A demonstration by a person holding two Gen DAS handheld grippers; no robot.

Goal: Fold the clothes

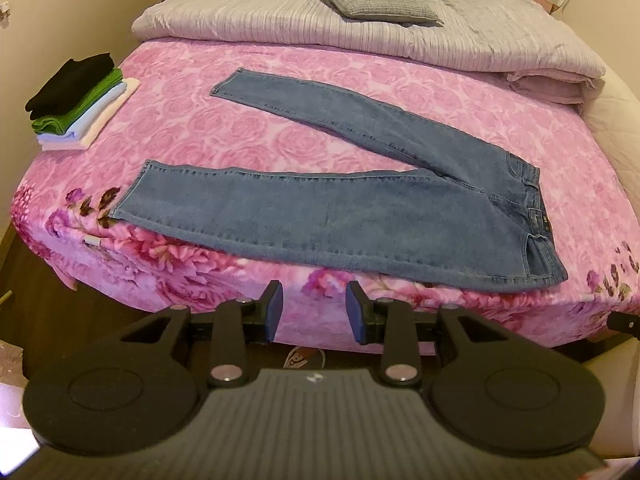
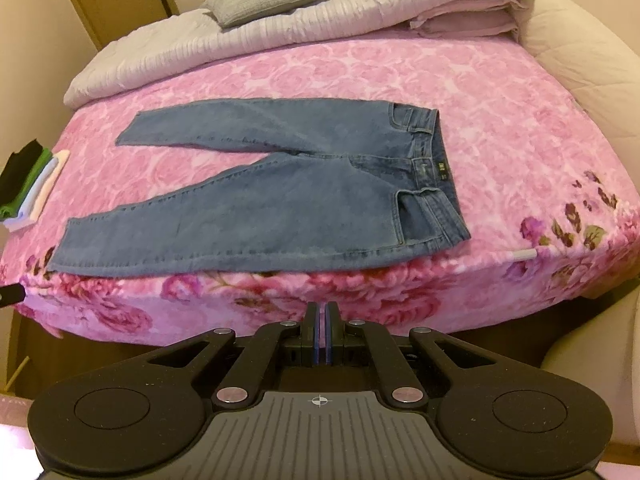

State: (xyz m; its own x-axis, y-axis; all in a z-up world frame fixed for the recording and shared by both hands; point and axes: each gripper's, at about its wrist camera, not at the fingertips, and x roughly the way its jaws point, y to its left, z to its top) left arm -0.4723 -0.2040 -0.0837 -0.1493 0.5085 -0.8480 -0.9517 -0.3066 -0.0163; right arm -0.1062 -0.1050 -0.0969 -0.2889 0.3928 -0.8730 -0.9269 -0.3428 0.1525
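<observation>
1. One pink floral bed (image 1: 360,80) carries everything; jeans (image 1: 340,208) lie spread flat along its near edge, legs splayed left, waistband right.
2. Denim looks heavy, stiffish, not slippery; best taken at a leg hem or a waistband corner.
3. Folded stack (image 1: 76,100) sits far left.
4. Left gripper (image 1: 315,312): fingers wide, empty. Right gripper (image 2: 322,334): fingers pressed together, empty.

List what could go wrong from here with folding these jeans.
The jeans lie spread at the bed's near edge, so a pull toward you could slide them off. The right tool is shut and must open before gripping. The stack sits at the corner; a swung leg might topple it.
</observation>
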